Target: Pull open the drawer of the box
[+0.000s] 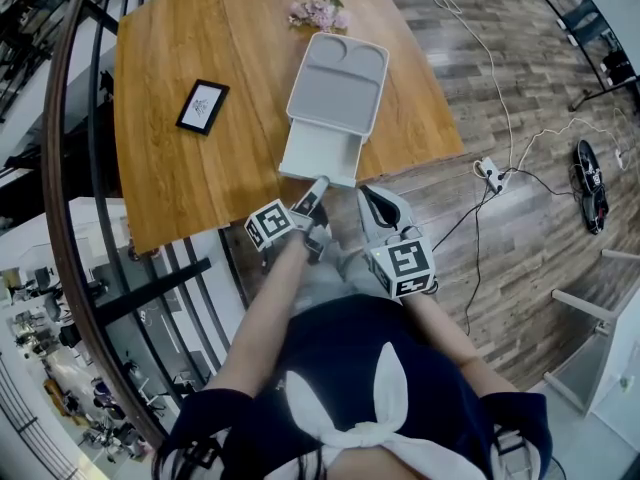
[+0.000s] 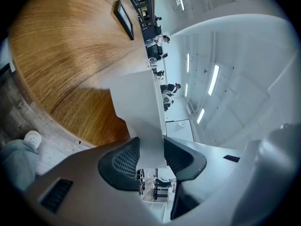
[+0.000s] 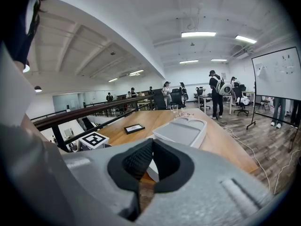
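— While the left gripper (image 2: 151, 150) bites down on the front panel of the drawer (image 1: 320, 154), that drawer sits slid out of the box (image 1: 338, 76), reaching the near edge of the wooden table (image 1: 160, 178). See it?

— Got it! Both black pads (image 2: 119, 159) are pressed flat on the white panel, one on each side, a firm pinch. And the right gripper (image 3: 151, 144)?

— Jaws closed together, nothing between them. It hangs off the table edge, just beside the drawer's front corner.

— The box itself lies mid-table, pale grey, moulded top facing up.

— Behind it, a small bunch of pink flowers (image 1: 320, 12). Off to its left, well apart, a black picture frame (image 1: 203, 106) lying flat.

— And on the plank floor to the right, a power strip (image 1: 491, 175) with its cables.
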The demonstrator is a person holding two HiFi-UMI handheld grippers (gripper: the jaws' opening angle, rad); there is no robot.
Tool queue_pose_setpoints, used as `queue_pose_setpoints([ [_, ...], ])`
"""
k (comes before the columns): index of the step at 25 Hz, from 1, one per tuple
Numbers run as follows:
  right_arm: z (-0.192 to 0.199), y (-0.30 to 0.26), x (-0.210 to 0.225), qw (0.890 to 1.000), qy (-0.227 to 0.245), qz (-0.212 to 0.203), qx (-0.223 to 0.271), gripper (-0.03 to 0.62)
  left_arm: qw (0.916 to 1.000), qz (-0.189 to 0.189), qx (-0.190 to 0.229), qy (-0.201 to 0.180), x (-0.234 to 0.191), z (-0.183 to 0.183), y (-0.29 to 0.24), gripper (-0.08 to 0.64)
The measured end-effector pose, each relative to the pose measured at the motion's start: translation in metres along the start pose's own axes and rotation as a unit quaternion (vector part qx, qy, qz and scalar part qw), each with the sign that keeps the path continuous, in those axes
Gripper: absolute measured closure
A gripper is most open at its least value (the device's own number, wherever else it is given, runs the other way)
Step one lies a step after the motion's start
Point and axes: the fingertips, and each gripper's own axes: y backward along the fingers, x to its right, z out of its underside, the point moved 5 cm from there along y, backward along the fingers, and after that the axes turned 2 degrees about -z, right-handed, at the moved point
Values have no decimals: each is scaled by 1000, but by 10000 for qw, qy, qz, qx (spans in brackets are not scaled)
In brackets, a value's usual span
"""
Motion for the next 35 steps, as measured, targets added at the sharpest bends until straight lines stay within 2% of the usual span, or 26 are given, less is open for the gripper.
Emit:
queue_pose_setpoints([
  [35, 12, 27, -13, 9997, 22, -229, 8, 594, 9999, -20, 108, 15, -8, 25, 39, 385],
])
